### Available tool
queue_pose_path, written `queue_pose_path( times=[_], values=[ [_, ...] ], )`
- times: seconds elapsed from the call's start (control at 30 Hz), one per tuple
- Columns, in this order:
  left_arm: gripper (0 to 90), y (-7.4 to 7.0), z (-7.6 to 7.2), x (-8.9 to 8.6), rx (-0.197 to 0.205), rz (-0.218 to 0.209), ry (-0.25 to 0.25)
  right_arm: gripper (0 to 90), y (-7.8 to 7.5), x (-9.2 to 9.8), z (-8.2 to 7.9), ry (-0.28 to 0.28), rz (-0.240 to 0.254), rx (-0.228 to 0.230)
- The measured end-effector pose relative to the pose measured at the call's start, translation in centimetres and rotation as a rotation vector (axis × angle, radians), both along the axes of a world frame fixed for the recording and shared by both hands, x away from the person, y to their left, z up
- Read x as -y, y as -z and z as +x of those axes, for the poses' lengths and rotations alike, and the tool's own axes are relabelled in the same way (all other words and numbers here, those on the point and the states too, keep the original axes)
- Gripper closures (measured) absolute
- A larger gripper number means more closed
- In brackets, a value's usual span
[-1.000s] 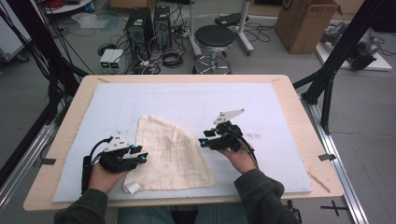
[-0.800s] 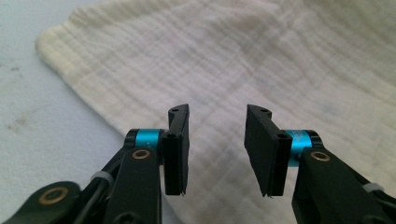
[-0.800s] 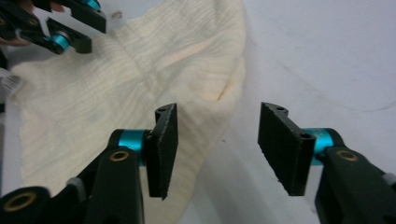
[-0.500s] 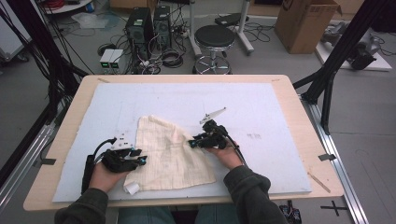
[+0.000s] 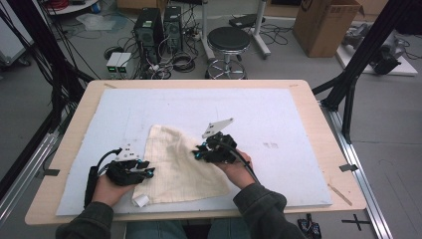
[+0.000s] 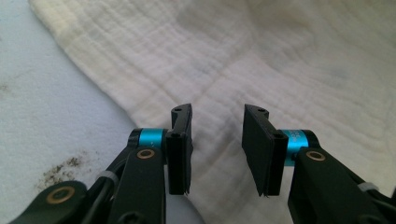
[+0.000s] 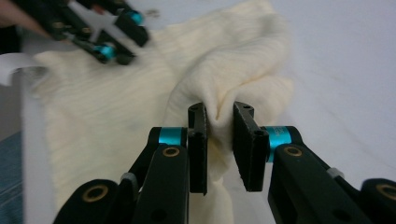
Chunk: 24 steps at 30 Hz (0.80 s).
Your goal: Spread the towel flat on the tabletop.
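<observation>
Bench (image 5: 318, 129): light wooden top, rounded corners.
Mat (image 5: 278, 119): pale blue-white sheet covering most of the bench, stained in places.
Cloth (image 5: 174, 167): cream, creased, lying on the mat's near middle, a white tag at its near edge.

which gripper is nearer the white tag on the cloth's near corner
Left. The left gripper hovers at the cloth's left edge, just above the white tag. The right gripper pinches a fold further up, near the cloth's right side.

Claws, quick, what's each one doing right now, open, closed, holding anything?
Left claw: open, poised over the cloth, nothing gripped.
Right claw: just closed on a bunched fold of the cloth, pinching it.
</observation>
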<state>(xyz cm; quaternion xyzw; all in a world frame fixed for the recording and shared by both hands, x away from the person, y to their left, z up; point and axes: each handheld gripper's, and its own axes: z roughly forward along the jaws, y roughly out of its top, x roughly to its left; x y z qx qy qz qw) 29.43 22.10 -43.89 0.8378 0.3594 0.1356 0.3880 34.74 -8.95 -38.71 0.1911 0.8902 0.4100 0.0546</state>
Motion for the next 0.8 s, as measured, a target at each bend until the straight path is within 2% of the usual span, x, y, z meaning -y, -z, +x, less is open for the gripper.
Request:
queue_pose_path(
  times=[0.03,0.17,0.27,0.33,0.4,0.47,0.6,0.73,0.8],
  values=[
    [62.5,-0.1,-0.1,-0.1,0.009,-0.001,0.000,76.9,0.2,-0.6,-0.5,-0.022,-0.003,0.002],
    [62.1,-0.5,-0.4,-0.4,0.040,-0.031,-0.016,76.9,1.6,-2.4,-2.2,-0.093,-0.025,-0.045],
    [62.1,-0.4,-0.4,-0.3,0.038,-0.023,-0.015,75.8,2.9,-4.0,-3.5,-0.157,-0.065,-0.054],
    [62.1,-0.3,-0.4,-0.2,0.031,-0.012,-0.008,72.0,3.6,-4.6,-4.0,-0.181,-0.105,-0.050],
    [61.9,-0.1,-0.4,-0.1,0.024,-0.001,-0.007,65.2,3.8,-4.7,-4.1,-0.193,-0.103,-0.063],
    [61.8,0.0,-0.3,0.0,0.014,0.016,-0.001,59.7,3.4,-4.3,-4.3,-0.197,-0.074,-0.070],
    [61.6,0.1,-0.2,0.0,0.011,0.011,-0.005,52.7,1.9,-2.6,-3.9,-0.177,-0.006,-0.062],
    [61.7,0.1,-0.2,0.0,0.012,0.016,-0.008,52.5,0.7,-0.2,-2.7,-0.107,0.073,-0.068],
    [61.7,0.1,-0.2,0.0,0.014,0.017,-0.006,55.1,0.3,0.6,-2.0,-0.068,0.095,-0.066]
  ],
)
